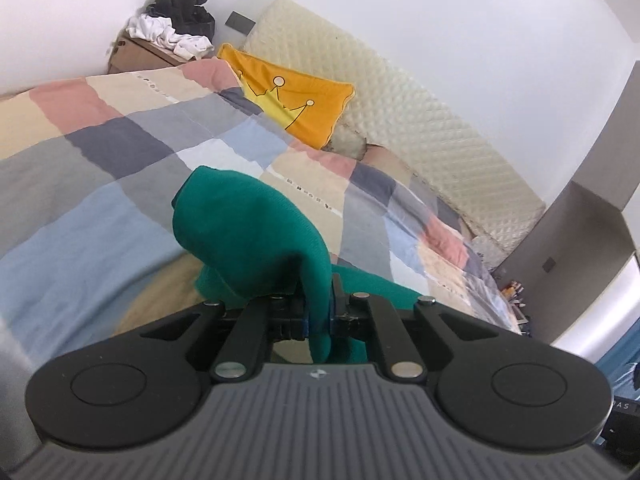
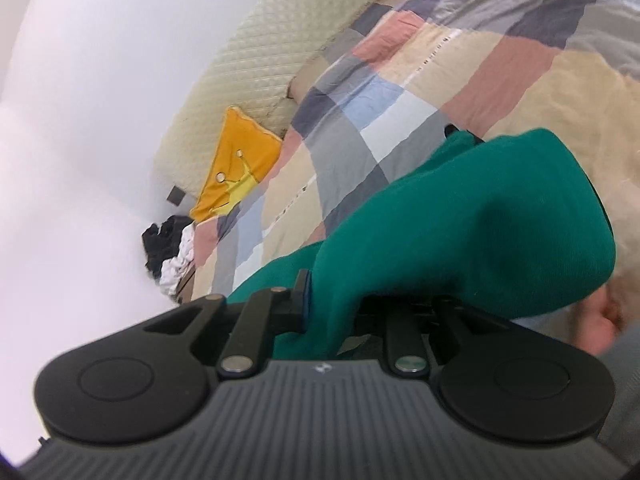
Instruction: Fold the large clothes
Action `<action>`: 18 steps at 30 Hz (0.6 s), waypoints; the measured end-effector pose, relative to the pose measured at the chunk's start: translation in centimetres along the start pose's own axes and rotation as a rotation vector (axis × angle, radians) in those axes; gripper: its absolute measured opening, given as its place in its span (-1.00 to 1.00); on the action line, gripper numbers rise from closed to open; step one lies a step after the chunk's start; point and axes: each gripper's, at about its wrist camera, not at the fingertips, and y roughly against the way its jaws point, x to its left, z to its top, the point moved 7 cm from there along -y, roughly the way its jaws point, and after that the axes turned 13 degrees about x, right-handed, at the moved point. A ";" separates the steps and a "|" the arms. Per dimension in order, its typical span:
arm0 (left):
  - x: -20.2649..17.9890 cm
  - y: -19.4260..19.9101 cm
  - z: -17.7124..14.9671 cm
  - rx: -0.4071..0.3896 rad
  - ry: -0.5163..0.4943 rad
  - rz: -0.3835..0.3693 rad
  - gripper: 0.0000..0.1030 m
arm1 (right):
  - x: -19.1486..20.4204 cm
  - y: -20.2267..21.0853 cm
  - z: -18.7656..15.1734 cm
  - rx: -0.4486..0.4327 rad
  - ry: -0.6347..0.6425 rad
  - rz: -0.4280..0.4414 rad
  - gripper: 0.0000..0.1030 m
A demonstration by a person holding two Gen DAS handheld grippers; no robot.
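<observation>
The green garment (image 1: 248, 232) could slip free: each claw pinches only a bunched fold, so a tug apart might pull it out or twist the fold. The left claw (image 1: 318, 316) and right claw (image 2: 328, 312) are both clenched on it, cloth draping forward over the fingers, above the patchwork bed cover (image 1: 120, 140).

The left wrist camera sat just behind its black two-finger left gripper (image 1: 318, 312), looking forward and a little downward across a bed with a pastel patchwork quilt (image 1: 120, 128) toward a cream quilted headboard (image 1: 420, 120). The right wrist camera looked along the black right gripper (image 2: 332, 312) in a strongly rolled view. Both sat very near bunched green fabric (image 2: 460, 220), and shared the orange crown-print pillow (image 1: 292, 96) and a black-and-white clothes pile (image 1: 176, 20).
</observation>
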 end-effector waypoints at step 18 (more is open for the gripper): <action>1.4 1.2 -1.9 0.099 0.079 -0.055 -0.65 | -1.0 0.5 -1.0 0.056 -0.066 0.050 -0.15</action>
